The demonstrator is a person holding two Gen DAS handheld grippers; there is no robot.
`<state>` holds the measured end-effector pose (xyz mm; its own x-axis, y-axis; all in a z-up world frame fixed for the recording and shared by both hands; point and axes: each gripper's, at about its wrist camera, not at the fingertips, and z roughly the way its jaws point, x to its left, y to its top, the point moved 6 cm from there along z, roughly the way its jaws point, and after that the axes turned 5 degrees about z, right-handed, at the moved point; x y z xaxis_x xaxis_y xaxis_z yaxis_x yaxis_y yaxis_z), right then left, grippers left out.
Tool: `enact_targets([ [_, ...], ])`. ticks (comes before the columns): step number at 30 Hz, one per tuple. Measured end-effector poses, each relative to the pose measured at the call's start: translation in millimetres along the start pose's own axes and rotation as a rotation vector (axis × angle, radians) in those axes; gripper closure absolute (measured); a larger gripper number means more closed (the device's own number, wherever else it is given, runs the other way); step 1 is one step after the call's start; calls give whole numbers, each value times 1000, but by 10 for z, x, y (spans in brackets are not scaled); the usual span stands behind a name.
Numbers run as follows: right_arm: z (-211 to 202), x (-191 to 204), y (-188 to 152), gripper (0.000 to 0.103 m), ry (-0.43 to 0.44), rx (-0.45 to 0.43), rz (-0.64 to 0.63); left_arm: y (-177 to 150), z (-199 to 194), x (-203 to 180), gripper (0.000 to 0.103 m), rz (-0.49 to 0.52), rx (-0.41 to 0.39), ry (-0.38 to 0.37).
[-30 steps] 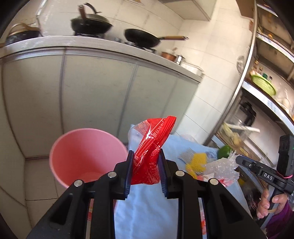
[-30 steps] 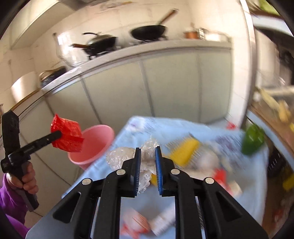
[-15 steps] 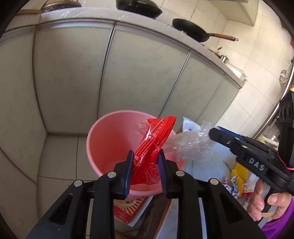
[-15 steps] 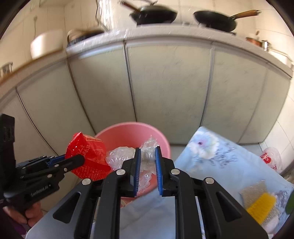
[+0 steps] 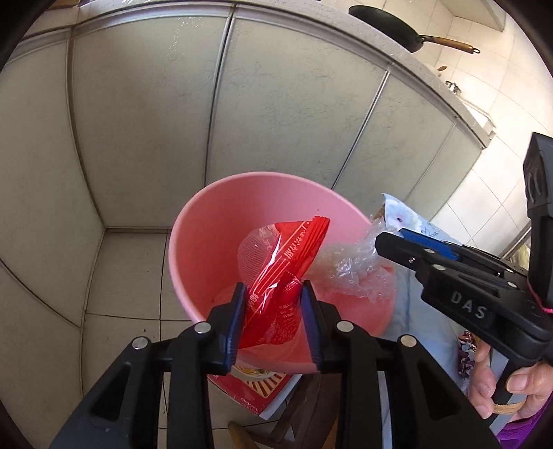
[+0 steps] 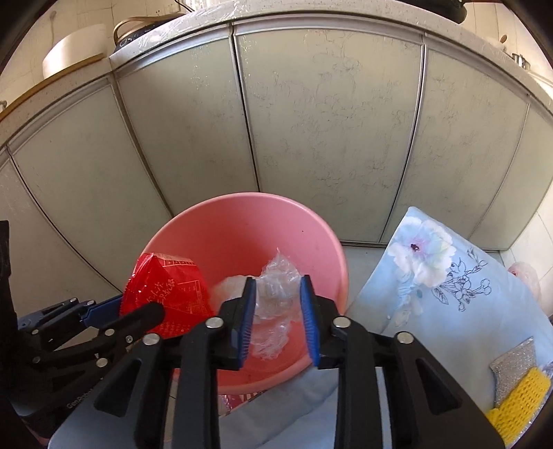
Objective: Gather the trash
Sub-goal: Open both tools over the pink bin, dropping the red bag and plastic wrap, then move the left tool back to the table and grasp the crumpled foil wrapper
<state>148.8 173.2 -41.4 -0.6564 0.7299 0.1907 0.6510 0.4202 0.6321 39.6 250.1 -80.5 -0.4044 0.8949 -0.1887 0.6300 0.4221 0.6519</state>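
Note:
A pink bin (image 5: 221,221) (image 6: 242,224) stands on the floor against the cabinets, beside a table with a blue flowered cloth (image 6: 449,297). My left gripper (image 5: 274,311) has its jaws spread a little, with a red snack wrapper (image 5: 280,276) (image 6: 166,293) between them over the bin's mouth. My right gripper (image 6: 278,311) has its jaws spread too, with crumpled clear plastic (image 6: 276,297) (image 5: 349,273) between them over the bin. It also shows in the left wrist view (image 5: 390,241), just right of the wrapper.
Grey cabinet doors (image 6: 328,121) stand close behind the bin. A yellow and silver scrub sponge (image 6: 518,383) lies on the cloth at the right. A red printed pack (image 5: 255,387) lies under the bin's near side. A frying pan (image 5: 383,20) sits on the counter.
Both grippers have moved from the table to above the pink bin. Both pairs of jaws have spread wider around the wrapper and the plastic.

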Motion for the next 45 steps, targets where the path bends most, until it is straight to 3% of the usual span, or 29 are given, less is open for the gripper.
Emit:
enact_targets([
  [6,-39,8,14,65,21,-10,9,30,-43,25,65,-15,-6,-5],
  [11,-190,10,24,65,38,-34,14,64,-101,41,53,-25,-23,-18],
  [15,-296,-9,-6,65,42,-39,22,99,-168,46,53,-49,-36,-31],
  [19,-478,-17,-110,65,35,-59,27,95,-310,-62,53,-9,-59,-61],
  [31,-1146,-287,-723,65,-37,-84,81,-25,-600,-667,54,109,-73,-191],
  [38,-1593,-763,-1239,65,-101,-85,200,-220,-643,-1064,55,183,-39,-249],
  [45,-2120,-1394,-1770,65,-223,-102,369,-430,-610,-1536,55,272,14,-333],
])
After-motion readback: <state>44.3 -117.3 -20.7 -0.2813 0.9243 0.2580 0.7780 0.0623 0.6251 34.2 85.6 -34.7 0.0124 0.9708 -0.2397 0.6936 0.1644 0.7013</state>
